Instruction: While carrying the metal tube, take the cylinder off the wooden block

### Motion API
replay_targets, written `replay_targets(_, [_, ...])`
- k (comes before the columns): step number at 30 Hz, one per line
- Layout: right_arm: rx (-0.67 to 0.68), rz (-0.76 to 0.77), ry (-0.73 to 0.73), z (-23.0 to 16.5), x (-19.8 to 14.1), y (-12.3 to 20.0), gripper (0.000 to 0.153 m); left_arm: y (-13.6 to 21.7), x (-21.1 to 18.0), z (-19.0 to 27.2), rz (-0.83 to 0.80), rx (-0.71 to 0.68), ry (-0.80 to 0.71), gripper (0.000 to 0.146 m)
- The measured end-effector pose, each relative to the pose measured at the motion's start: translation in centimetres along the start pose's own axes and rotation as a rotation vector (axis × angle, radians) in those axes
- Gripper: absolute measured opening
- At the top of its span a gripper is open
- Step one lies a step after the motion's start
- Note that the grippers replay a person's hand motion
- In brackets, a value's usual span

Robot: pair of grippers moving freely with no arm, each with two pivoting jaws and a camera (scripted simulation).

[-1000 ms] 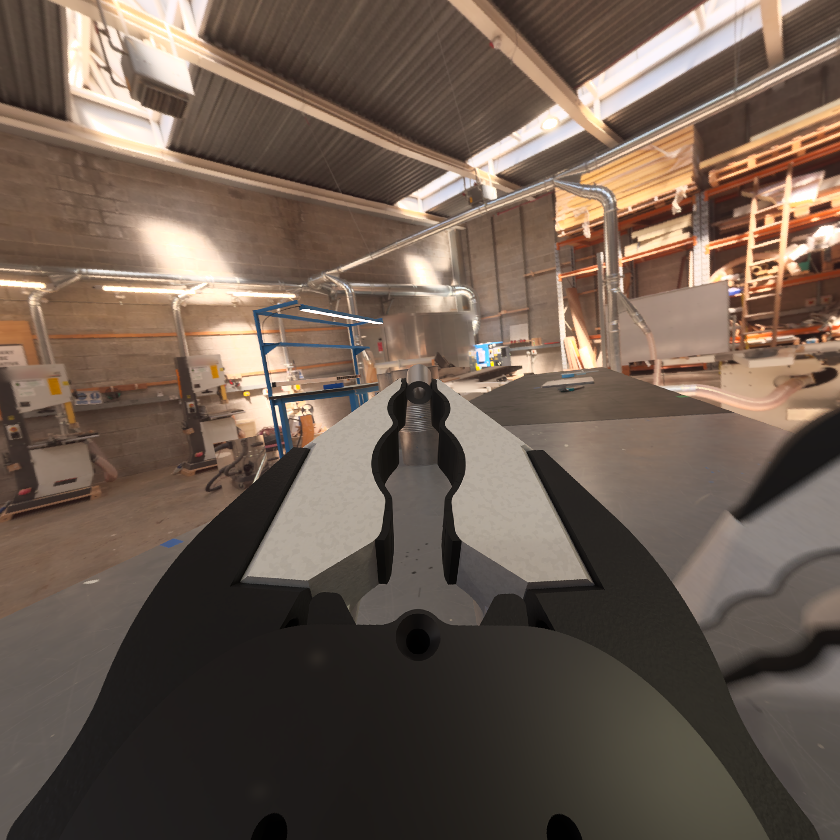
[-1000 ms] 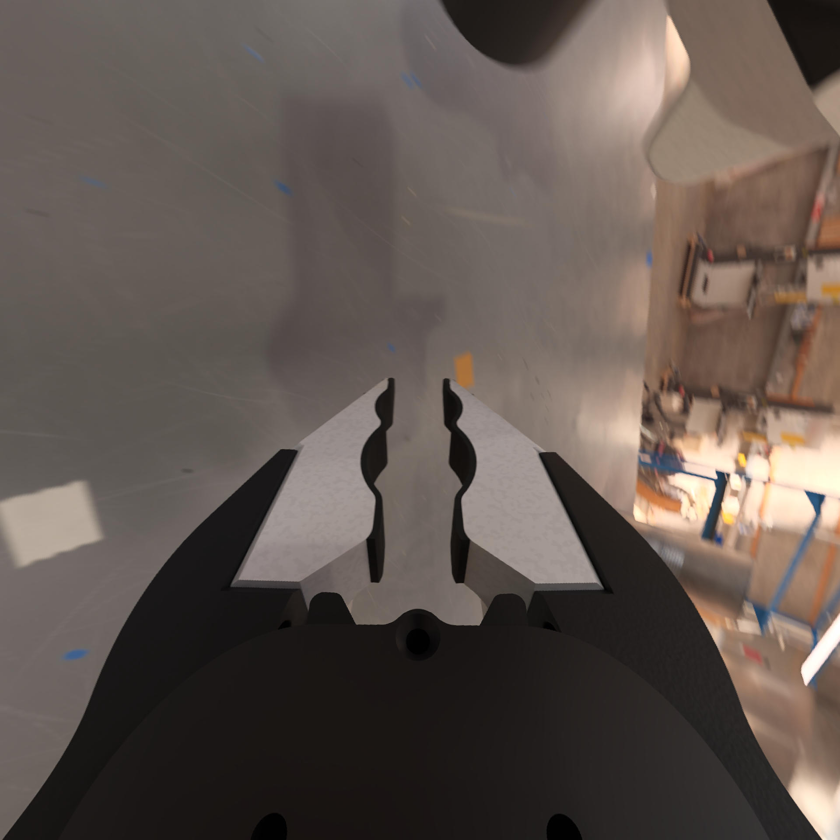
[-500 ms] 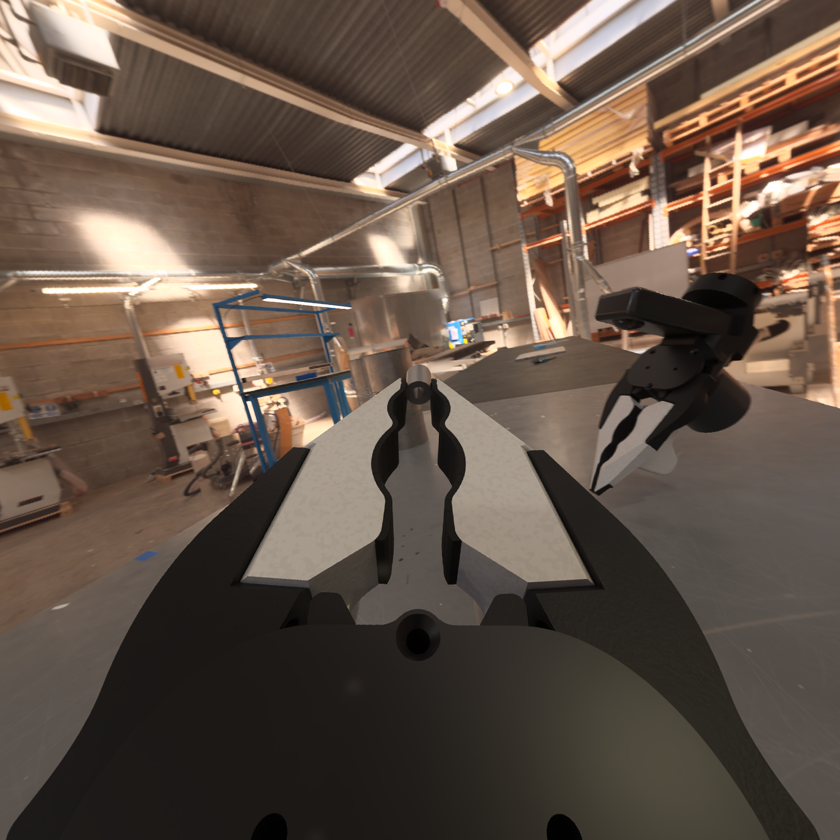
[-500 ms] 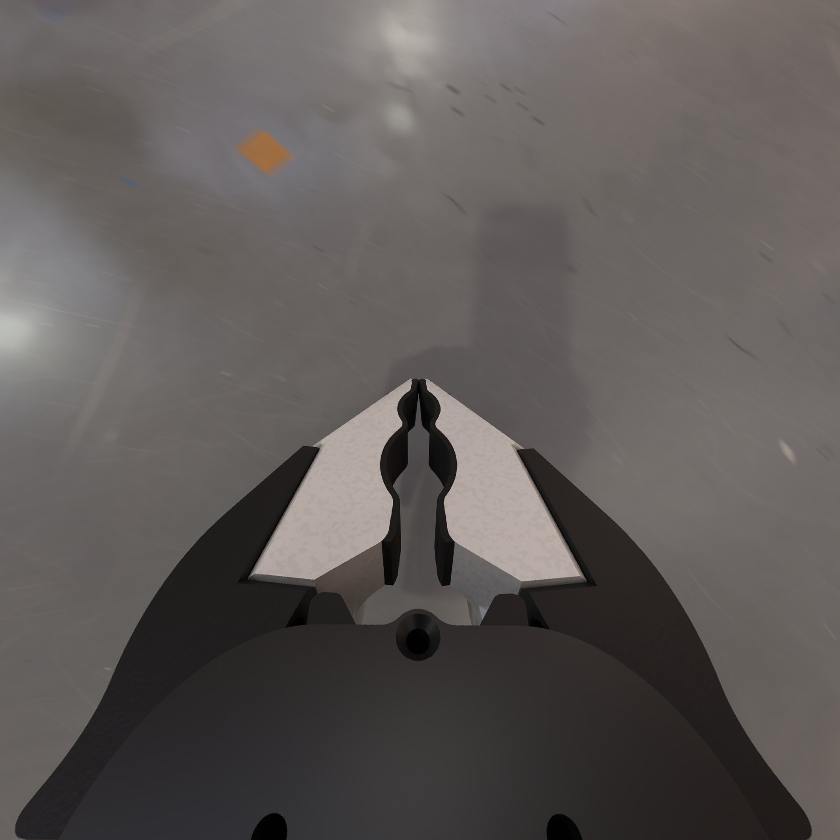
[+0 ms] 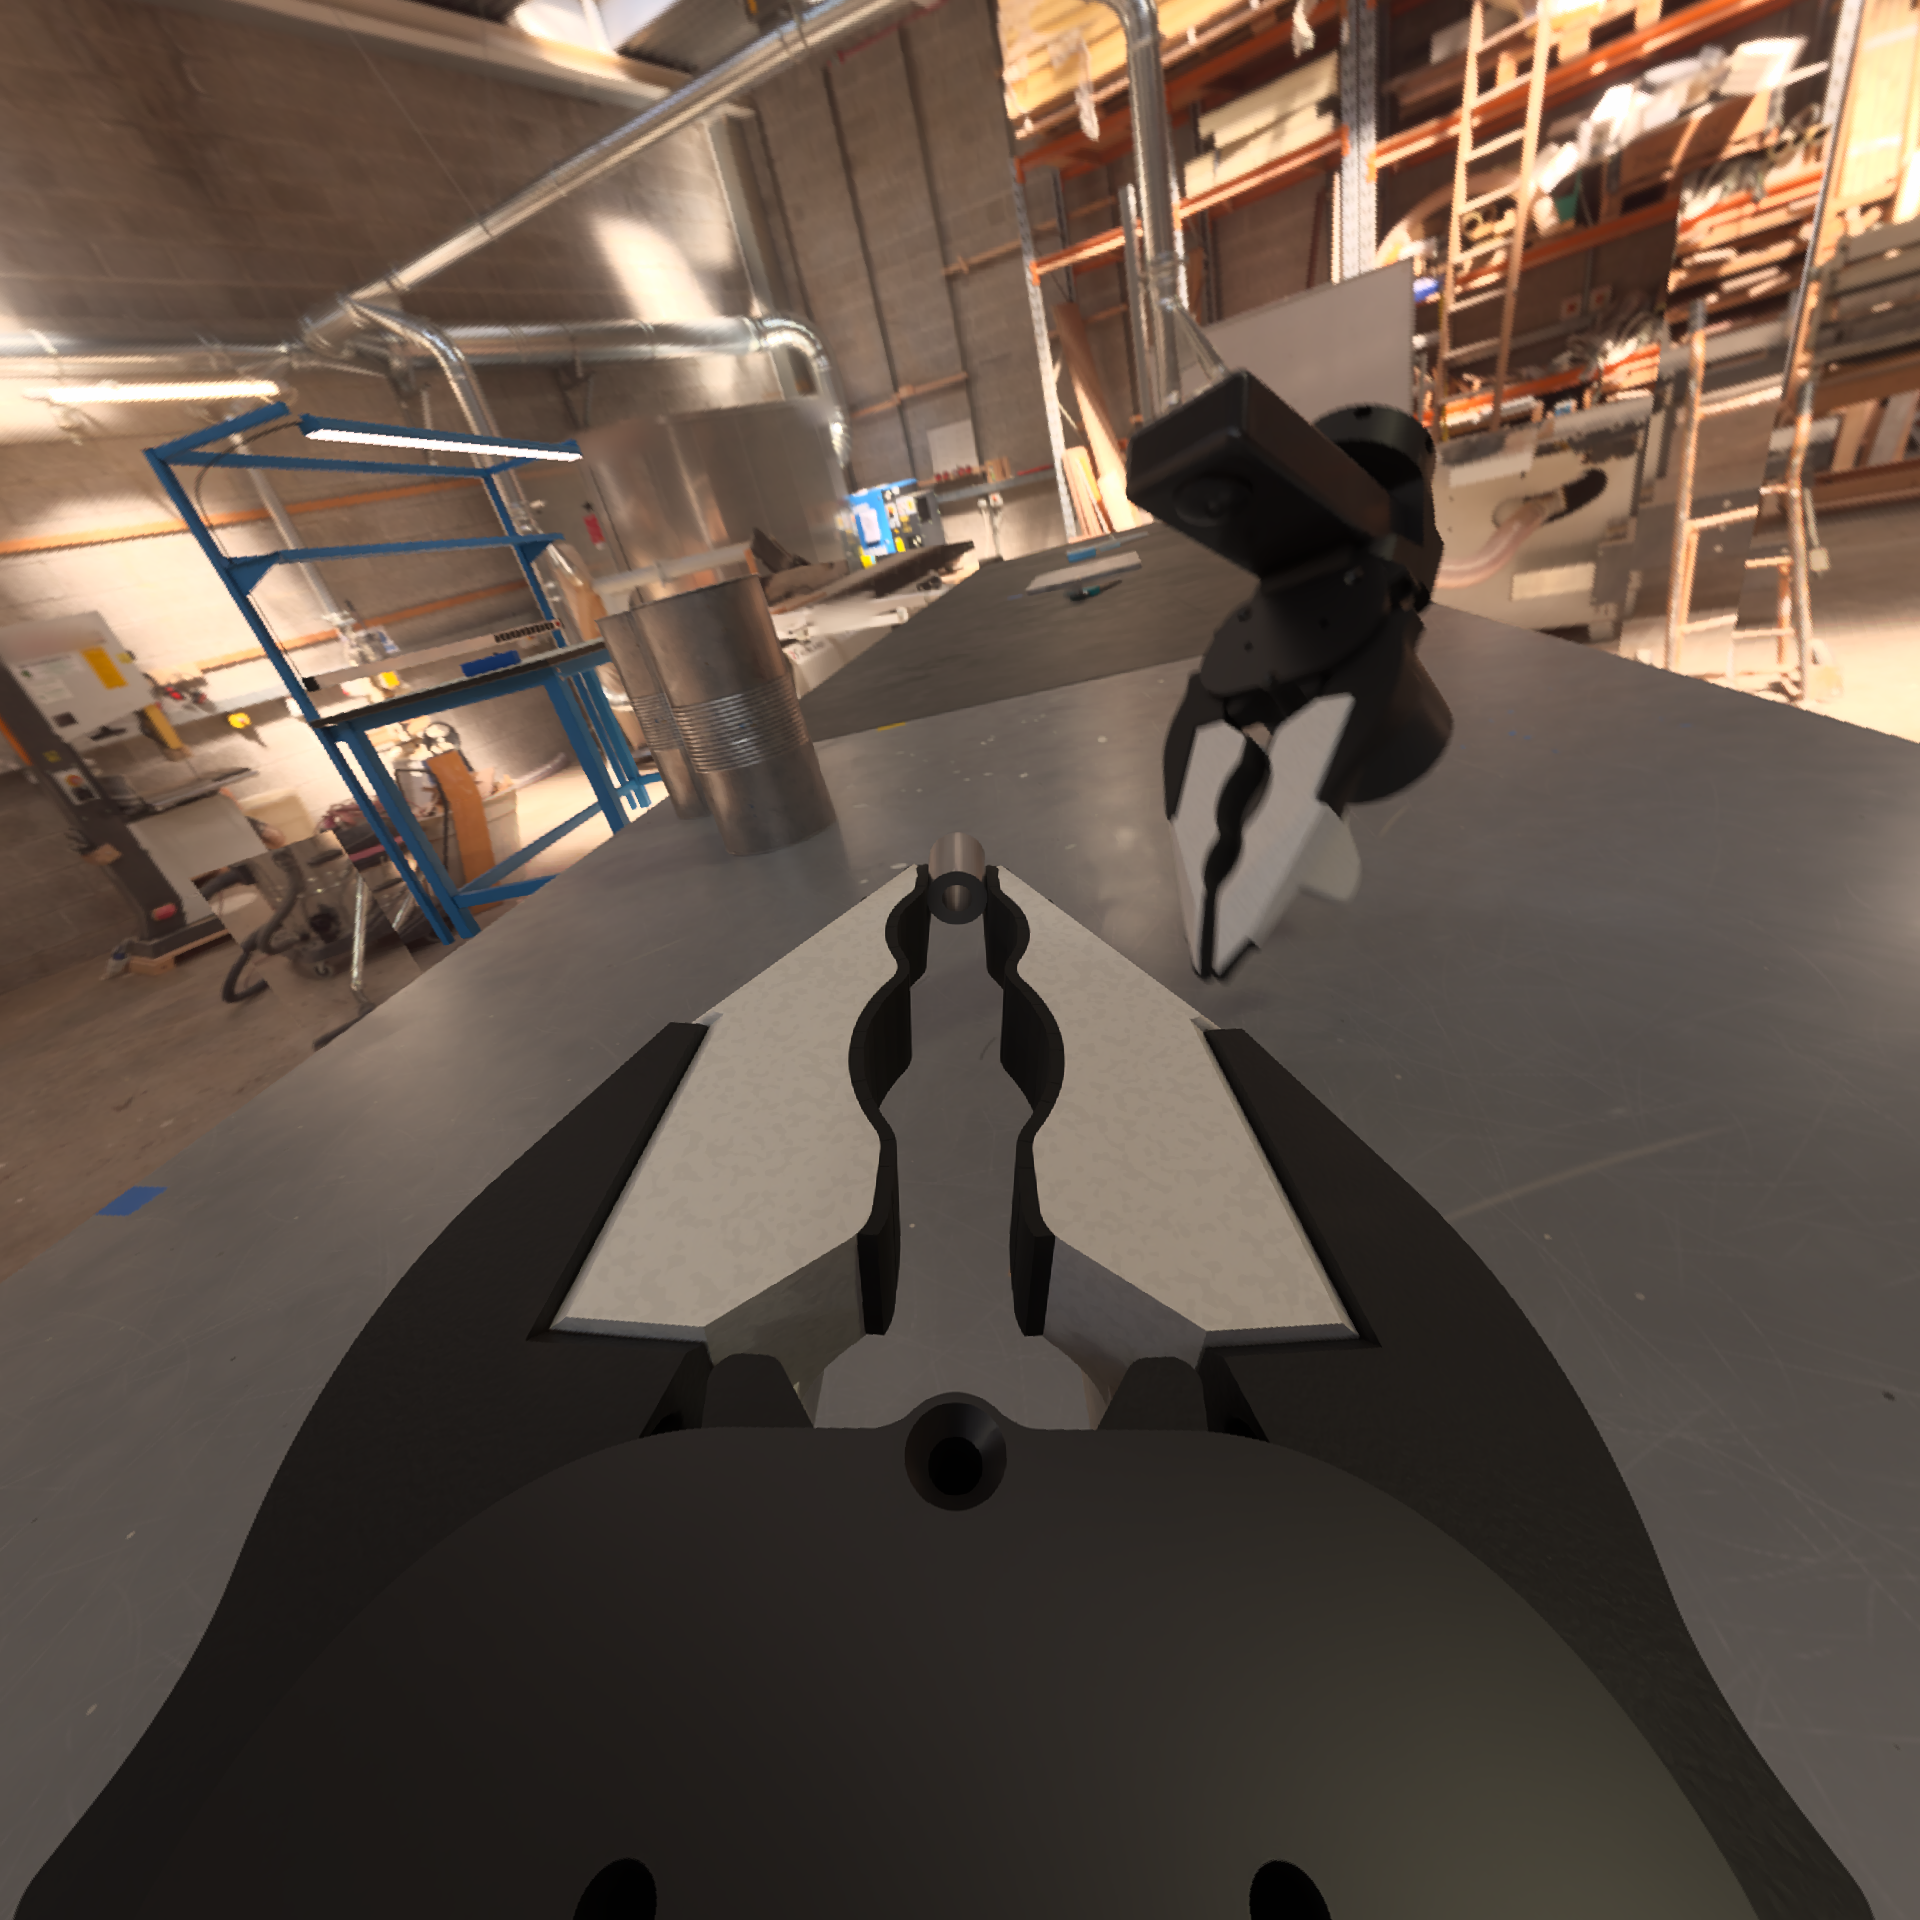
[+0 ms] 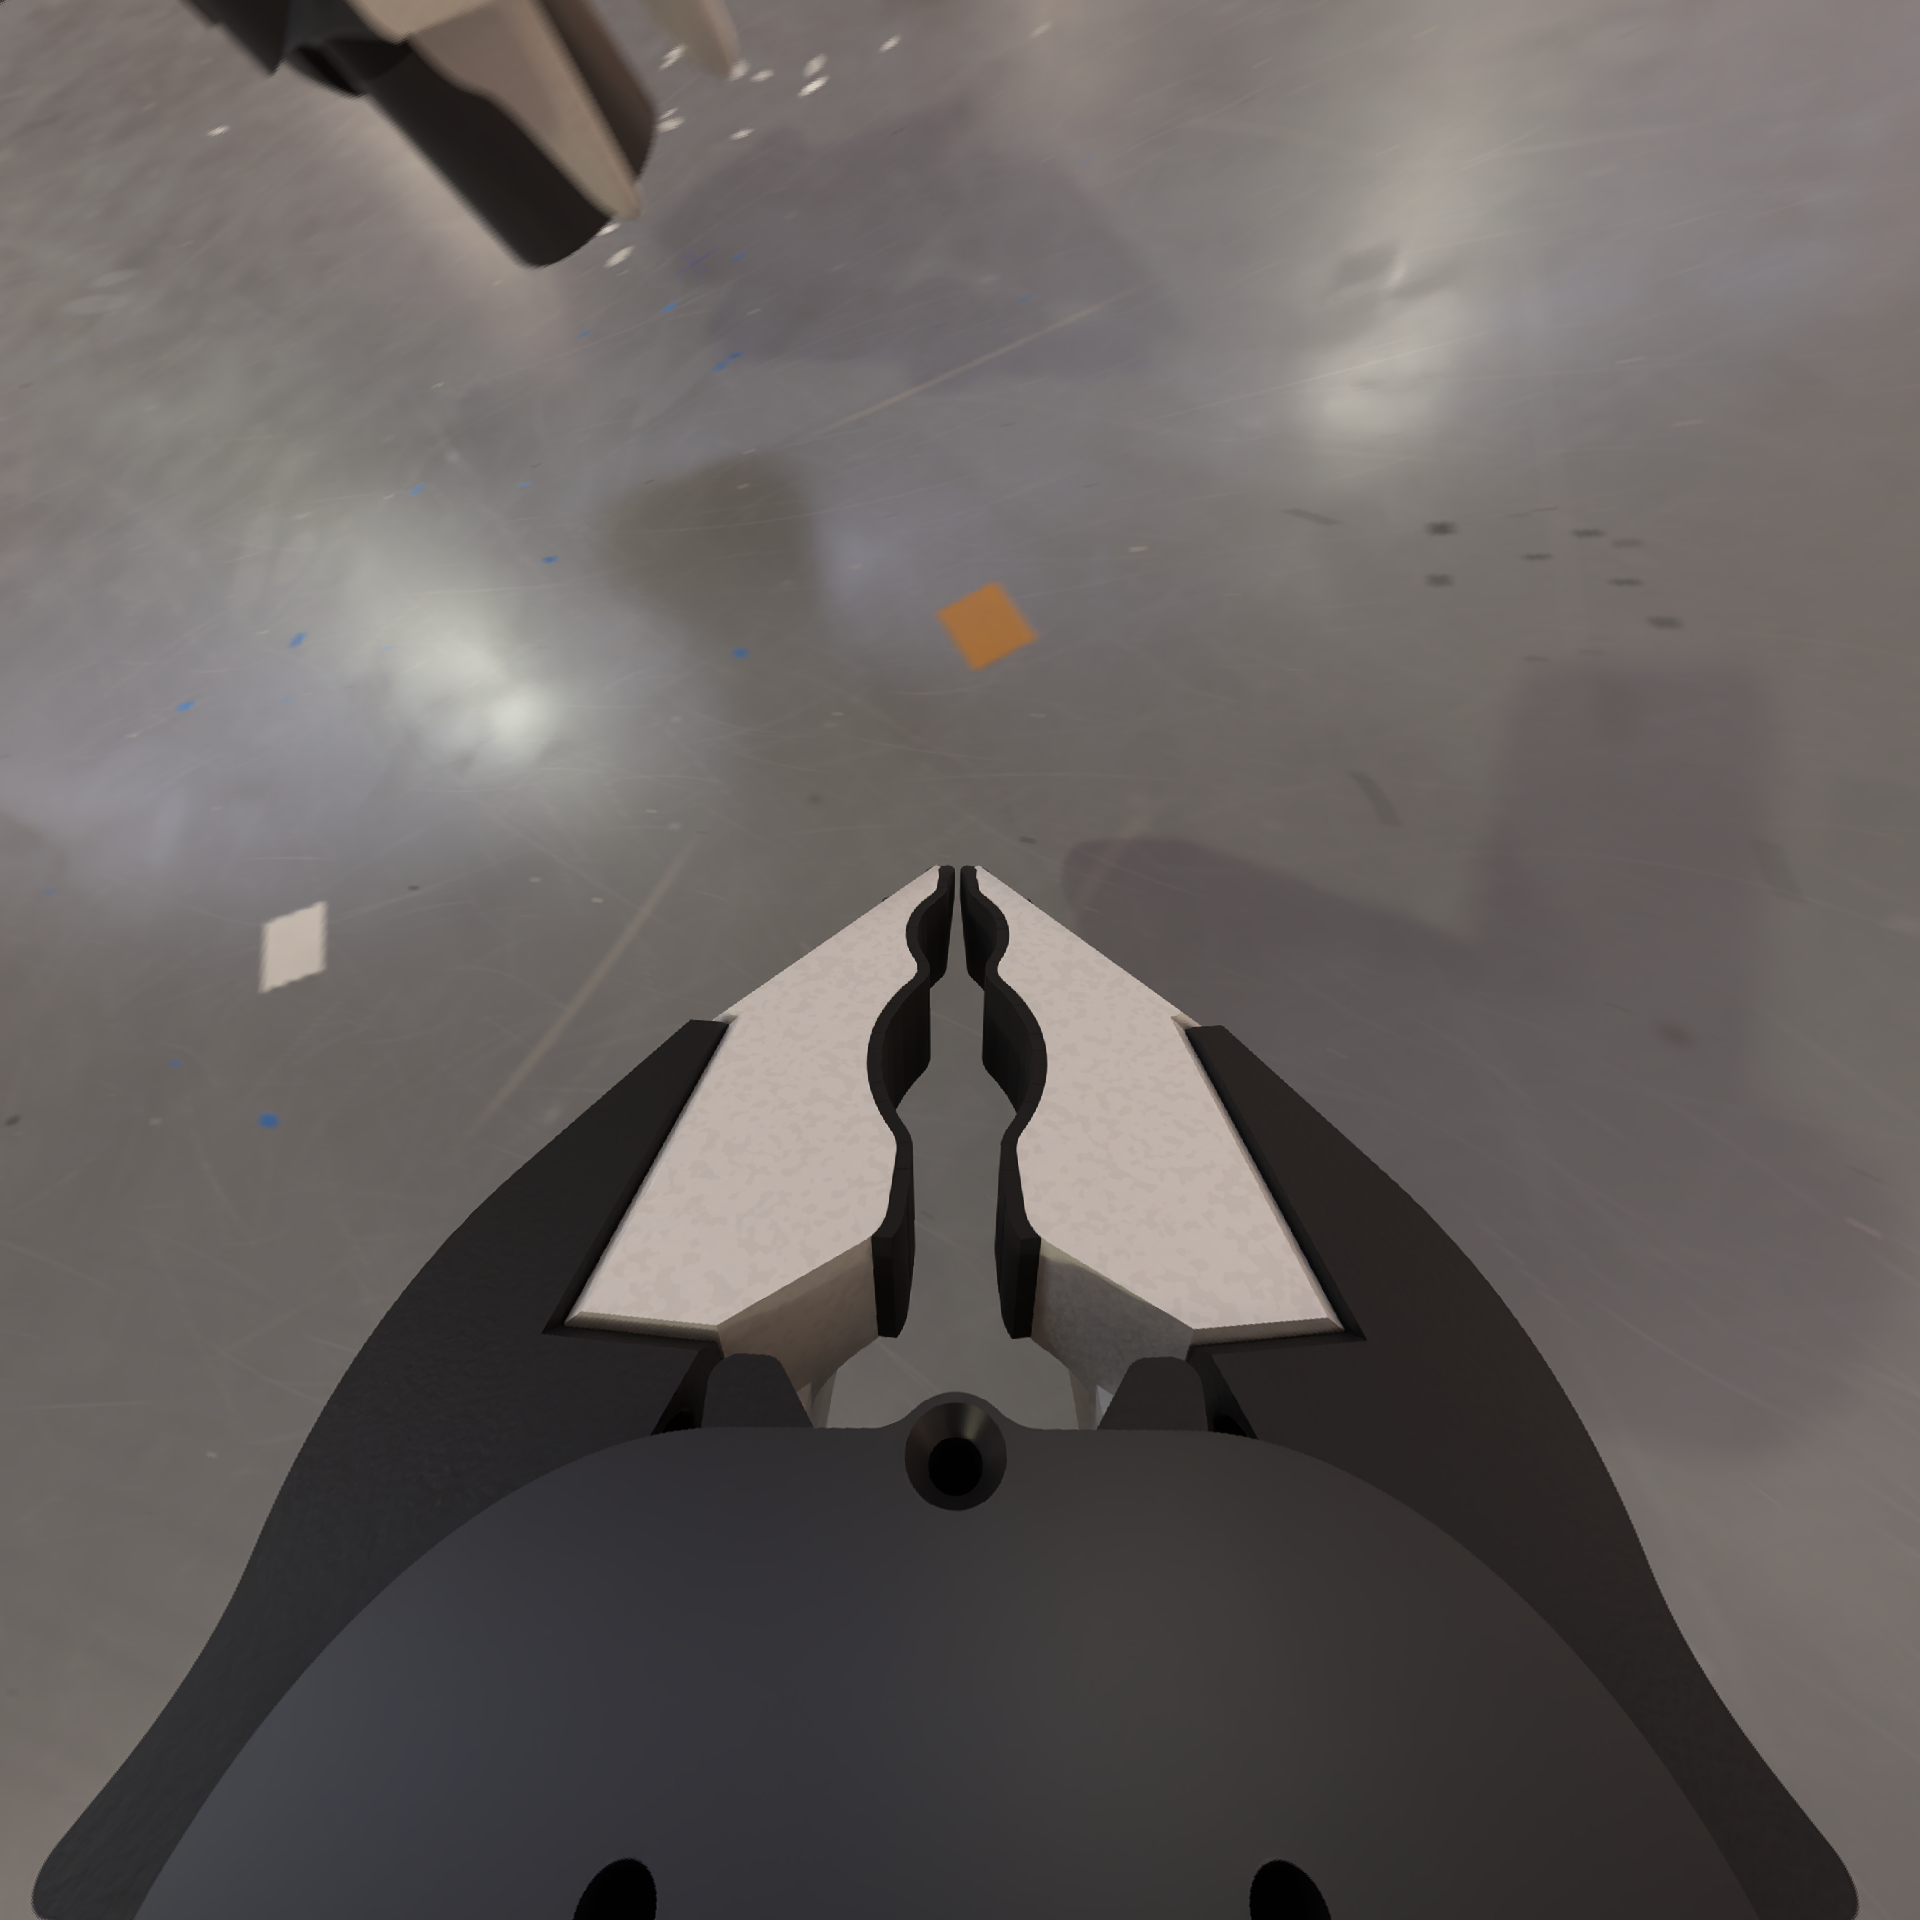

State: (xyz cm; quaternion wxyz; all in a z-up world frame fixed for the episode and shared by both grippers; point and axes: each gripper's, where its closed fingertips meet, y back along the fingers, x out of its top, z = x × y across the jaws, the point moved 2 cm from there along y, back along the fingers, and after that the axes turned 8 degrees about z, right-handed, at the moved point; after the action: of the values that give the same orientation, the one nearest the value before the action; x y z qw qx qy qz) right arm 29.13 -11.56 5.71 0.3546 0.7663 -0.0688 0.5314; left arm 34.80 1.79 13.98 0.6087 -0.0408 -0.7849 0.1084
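Observation:
My left gripper [image 5: 956,894] is shut on a small metal tube [image 5: 956,860], whose open end shows at the fingertips. It hovers low over the grey table [image 5: 1558,1039]. My right gripper [image 6: 956,873] is shut and empty, pointing down at the table. It also shows in the left wrist view [image 5: 1210,961], ahead and to the right, with its tips close to the surface. A large threaded metal cylinder [image 5: 743,717] stands ahead to the left near the table's edge. No wooden block shows in either view.
A second metal cylinder [image 5: 634,686] stands just behind the first. An orange patch [image 6: 985,625] and a white patch [image 6: 294,945] mark the table under my right gripper. The left gripper's side [image 6: 520,135] shows at the top left of the right wrist view. Blue shelving [image 5: 416,644] stands beyond the table's left edge.
My right gripper shut about half a second ago and stays shut, now closer in the left wrist view. My left gripper has tilted down with the tube; the metal cylinders came into view.

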Motion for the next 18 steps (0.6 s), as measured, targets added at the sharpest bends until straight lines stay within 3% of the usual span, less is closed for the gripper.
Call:
replay_targets(3, [-0.09,-0.019,0.031,2.9,-0.6,2.2,0.0,-0.3,-0.5,0.5,-0.032,-0.03,-0.006,0.009])
replay_targets(5, [-0.075,-0.057,0.009,4.0,-1.8,2.4,0.0,-0.5,-0.9,0.8,-0.059,-0.047,-0.017,0.009])
replay_targets(11, [0.058,-0.06,0.122,2.7,-2.5,0.0,0.0,-1.0,-1.9,2.3,-0.137,-0.136,-0.029,0.009])
replay_targets(18, [0.082,-0.079,0.097,2.6,-2.6,-0.5,0.0,-2.8,-2.6,6.1,-0.193,-0.308,0.005,0.009])
